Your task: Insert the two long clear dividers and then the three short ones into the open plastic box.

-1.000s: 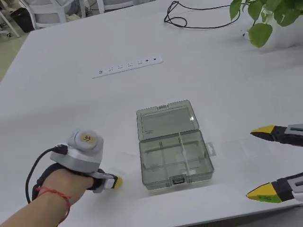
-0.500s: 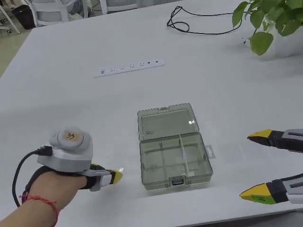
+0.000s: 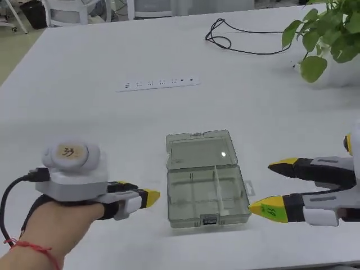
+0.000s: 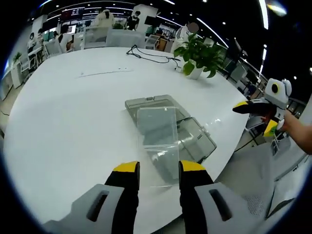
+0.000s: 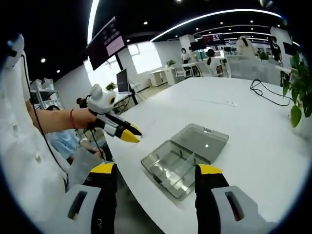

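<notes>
The white table is broad and bare on all sides of the open plastic box, which stands close to the near edge with its lid laid flat on the far side. Thin clear partitions already stand in the tray. One runs lengthwise right of the middle and at least one crosses it, though their exact number is hard to make out through the tinted walls. A white power strip lies well beyond the lid. A black cable and a potted plant sit at the far right, well apart from the box.

The left gripper hovers above the table just left of the box, with its yellow tips pointing at the box's left wall. In the left gripper view, a clear divider stands out ahead from between its partly closed jaws, which appear to pinch the divider's near end. The right gripper is near the box's right side. Its jaws are spread wide with nothing between them, and the nearer tip is just beside the front right corner.
</notes>
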`<move>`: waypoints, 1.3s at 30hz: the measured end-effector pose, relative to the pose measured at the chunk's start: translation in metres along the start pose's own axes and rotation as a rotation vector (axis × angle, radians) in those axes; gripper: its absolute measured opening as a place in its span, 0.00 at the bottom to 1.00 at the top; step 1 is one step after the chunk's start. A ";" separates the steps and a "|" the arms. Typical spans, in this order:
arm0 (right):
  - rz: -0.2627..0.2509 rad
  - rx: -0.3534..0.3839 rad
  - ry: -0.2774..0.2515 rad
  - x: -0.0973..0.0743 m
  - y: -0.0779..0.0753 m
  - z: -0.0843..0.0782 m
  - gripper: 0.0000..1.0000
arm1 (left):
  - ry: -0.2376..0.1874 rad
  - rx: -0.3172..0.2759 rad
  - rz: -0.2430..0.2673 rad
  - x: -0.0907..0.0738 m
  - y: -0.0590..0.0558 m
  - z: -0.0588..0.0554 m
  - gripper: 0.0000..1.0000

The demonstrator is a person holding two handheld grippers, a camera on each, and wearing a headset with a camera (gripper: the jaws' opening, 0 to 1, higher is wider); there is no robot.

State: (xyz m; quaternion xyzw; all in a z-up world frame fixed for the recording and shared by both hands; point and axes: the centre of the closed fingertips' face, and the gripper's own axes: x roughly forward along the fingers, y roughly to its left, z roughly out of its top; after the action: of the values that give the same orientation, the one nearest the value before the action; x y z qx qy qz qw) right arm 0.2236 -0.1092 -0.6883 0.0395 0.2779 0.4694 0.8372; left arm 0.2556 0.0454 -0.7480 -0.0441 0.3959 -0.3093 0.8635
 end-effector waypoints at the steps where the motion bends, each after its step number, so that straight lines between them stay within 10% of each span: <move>1: -0.001 0.023 -0.016 0.003 0.004 0.007 0.60 | -0.018 -0.003 -0.016 -0.001 -0.006 0.004 0.30; 9: -0.040 0.129 -0.097 0.023 0.021 0.040 0.38 | -0.099 -0.015 -0.104 -0.007 -0.039 0.021 0.30; 19: -0.076 0.250 -0.044 0.053 0.032 0.030 0.19 | -0.142 0.009 -0.189 -0.005 -0.074 0.030 0.30; 39: -0.156 0.386 -0.054 0.063 0.024 0.030 0.07 | -0.152 0.039 -0.218 -0.001 -0.083 0.030 0.31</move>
State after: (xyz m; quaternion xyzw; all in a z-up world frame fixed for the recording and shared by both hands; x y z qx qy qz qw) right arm 0.2461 -0.0388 -0.6823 0.1900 0.3425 0.3400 0.8550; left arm 0.2347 -0.0261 -0.7003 -0.0932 0.3162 -0.4046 0.8530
